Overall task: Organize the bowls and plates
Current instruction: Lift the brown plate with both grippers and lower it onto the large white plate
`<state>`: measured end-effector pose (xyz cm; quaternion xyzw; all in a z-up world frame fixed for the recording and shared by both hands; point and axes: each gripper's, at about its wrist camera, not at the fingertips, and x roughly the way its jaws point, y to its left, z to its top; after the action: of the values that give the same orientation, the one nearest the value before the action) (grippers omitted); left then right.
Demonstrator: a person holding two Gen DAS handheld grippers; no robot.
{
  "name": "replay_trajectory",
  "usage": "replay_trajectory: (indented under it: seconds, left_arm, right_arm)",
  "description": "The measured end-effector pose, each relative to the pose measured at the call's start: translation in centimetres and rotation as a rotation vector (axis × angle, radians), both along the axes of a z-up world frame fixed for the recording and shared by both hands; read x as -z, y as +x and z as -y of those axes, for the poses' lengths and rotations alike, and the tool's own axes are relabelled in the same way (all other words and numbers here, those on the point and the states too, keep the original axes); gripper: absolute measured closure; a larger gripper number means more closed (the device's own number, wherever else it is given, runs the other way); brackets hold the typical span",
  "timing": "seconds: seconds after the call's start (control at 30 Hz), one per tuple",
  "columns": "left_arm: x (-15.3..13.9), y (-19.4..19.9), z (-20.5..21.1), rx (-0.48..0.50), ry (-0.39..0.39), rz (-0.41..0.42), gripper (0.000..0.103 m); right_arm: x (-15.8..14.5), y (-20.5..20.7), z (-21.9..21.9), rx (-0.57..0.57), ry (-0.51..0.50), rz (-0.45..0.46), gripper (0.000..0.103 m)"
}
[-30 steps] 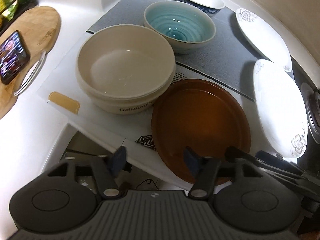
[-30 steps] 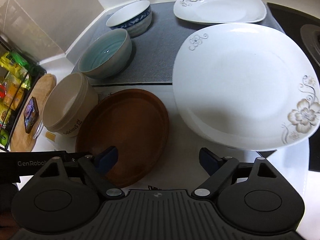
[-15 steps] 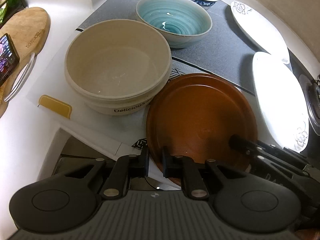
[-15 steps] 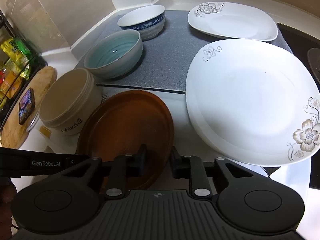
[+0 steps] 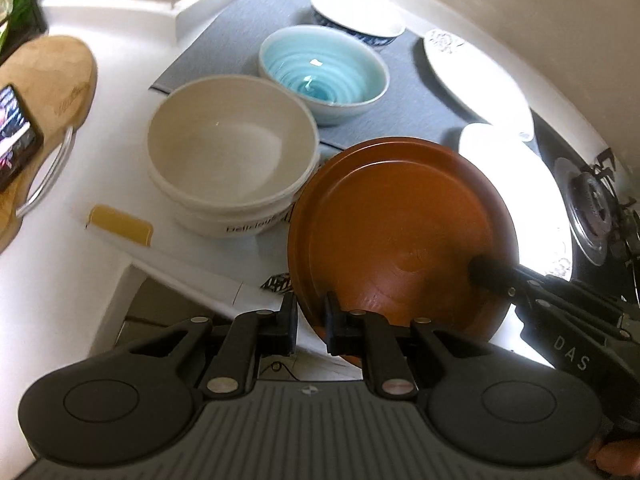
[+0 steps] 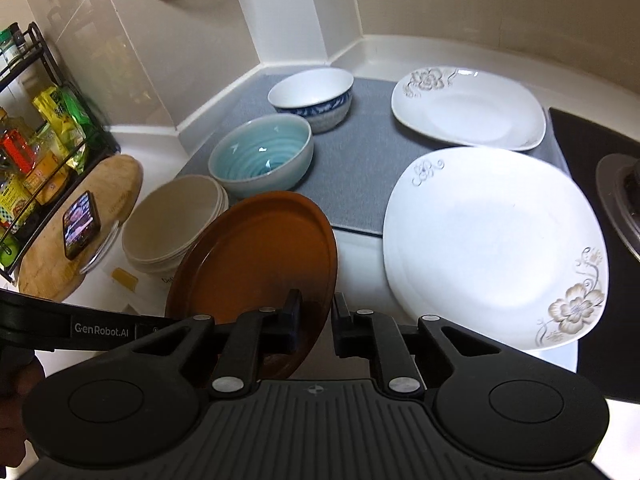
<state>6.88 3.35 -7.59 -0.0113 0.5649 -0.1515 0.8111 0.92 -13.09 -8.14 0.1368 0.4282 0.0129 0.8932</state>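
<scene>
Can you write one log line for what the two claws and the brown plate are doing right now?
left claw: shut on brown plate rim | right claw: shut on same plate | plate: tilted, beside cream bowls

Brown round plate (image 5: 404,232), tilted with its far edge raised, near rim pinched at two spots between the fingers of both grippers. Just beyond it and to its left, stacked cream bowls (image 5: 230,156) (lettering on the side), upright. Further ahead, a turquoise ribbed bowl (image 5: 324,68), then a white bowl with blue pattern (image 6: 312,98), both upright. Right of the right gripper, two white flowered plates, large (image 6: 492,248) nearer, smaller (image 6: 468,108) behind, lying flat.
</scene>
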Motion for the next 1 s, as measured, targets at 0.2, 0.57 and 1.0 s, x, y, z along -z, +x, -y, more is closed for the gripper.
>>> replay_trajectory:
  seconds: [0.2,0.57,1.0]
  left_arm:
    - [-0.7,0.4,1.1,0.072,-0.009,0.034,0.088]
    - [-1.0,1.2,6.3,0.264,-0.032,0.069,0.088]
    - [1.2,4.1,17.5,0.329,0.017,0.042,0.088]
  right_arm:
    - [-0.6,-0.8,0.4,0.058,-0.014,0.025,0.087]
    - [-0.9,-3.4,3.1,0.254,-0.056,0.038,0.087]
    - [1.9,-2.1,13.6,0.306,-0.026,-0.003,0.086]
